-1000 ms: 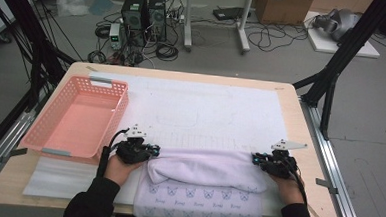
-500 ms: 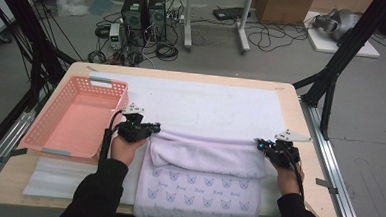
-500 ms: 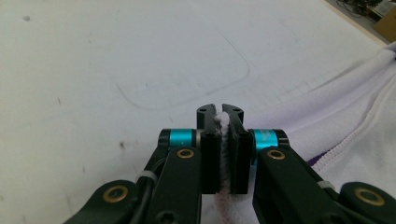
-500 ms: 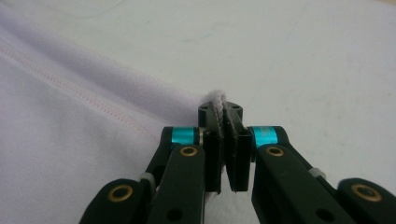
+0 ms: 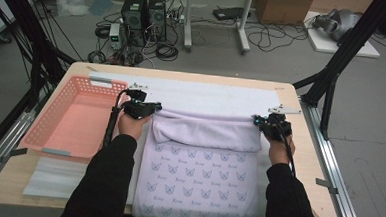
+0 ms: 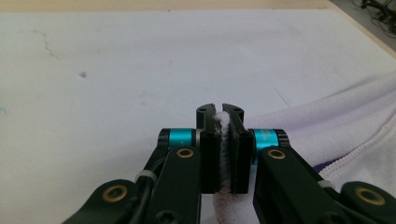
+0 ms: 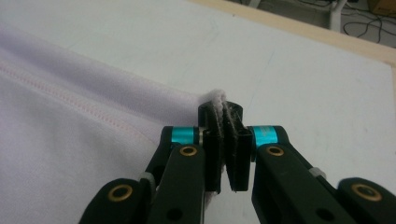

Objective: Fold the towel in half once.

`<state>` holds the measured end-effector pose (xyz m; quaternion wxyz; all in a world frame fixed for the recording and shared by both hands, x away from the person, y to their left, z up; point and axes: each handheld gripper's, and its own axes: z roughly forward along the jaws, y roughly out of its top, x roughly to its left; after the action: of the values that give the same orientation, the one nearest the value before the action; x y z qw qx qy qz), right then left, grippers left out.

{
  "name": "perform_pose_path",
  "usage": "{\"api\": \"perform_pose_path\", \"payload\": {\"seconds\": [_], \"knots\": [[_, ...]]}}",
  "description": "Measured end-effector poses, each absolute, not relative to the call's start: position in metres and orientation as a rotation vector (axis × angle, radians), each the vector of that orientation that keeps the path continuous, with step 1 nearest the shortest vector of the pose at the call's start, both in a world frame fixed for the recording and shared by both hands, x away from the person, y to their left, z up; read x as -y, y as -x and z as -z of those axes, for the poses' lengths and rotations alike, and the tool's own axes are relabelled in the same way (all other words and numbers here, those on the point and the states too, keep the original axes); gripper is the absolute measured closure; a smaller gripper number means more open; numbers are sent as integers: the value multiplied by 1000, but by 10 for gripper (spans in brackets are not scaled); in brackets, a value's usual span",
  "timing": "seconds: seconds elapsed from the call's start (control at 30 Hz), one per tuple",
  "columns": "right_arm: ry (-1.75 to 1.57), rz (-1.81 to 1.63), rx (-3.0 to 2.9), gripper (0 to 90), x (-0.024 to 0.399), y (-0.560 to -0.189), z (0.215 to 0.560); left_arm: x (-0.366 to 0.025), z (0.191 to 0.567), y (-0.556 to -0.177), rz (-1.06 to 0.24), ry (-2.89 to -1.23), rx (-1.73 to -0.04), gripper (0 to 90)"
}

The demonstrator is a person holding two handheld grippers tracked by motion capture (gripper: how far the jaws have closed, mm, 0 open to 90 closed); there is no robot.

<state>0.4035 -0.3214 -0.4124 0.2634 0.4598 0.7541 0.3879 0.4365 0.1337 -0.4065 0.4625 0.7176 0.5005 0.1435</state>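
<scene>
The left hand-held gripper (image 5: 148,107) and the right hand-held gripper (image 5: 261,121) are each clamped on a corner of the lavender towel (image 5: 202,174). The pinched edge is folded over toward the bench's (image 5: 298,159) far edge, while the rest drapes over the near edge beside the pink basket (image 5: 72,119).

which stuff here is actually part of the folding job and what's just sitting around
In the job:
- lilac towel, its plain side folded over the printed side
- left hand-held gripper, shut on one corner of the towel
- right hand-held gripper, shut on the other corner

Lying about:
- pink basket, left of the towel
- white mat under it
- computer towers on the floor
</scene>
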Motion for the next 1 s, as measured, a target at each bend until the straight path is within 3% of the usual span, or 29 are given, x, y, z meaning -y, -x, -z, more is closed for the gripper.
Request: {"api": "perform_pose_path", "payload": {"seconds": [0.17,0.33,0.4,0.47,0.53,0.73,1.0], "knots": [[-1267,-1060,-1995,869,315,-423,410,-140,410,-445,-367,-1684,-1269,853],[-1256,-1005,-1996,869,302,-433,411,-141,419,-447,-388,-1756,-1243,844],[-1278,-986,-2012,829,298,-435,416,-140,418,-446,-383,-1781,-1253,725],[-1311,-974,-2023,685,298,-436,420,-142,415,-443,-345,-1751,-1263,605],[-1323,-979,-2010,674,301,-432,420,-143,409,-440,-325,-1729,-1247,509],[-1369,-1082,-1983,654,324,-416,415,-138,402,-427,-287,-1759,-1167,462],[-1395,-1135,-2073,607,323,-408,417,-132,427,-403,-256,-1835,-1159,427]]}}
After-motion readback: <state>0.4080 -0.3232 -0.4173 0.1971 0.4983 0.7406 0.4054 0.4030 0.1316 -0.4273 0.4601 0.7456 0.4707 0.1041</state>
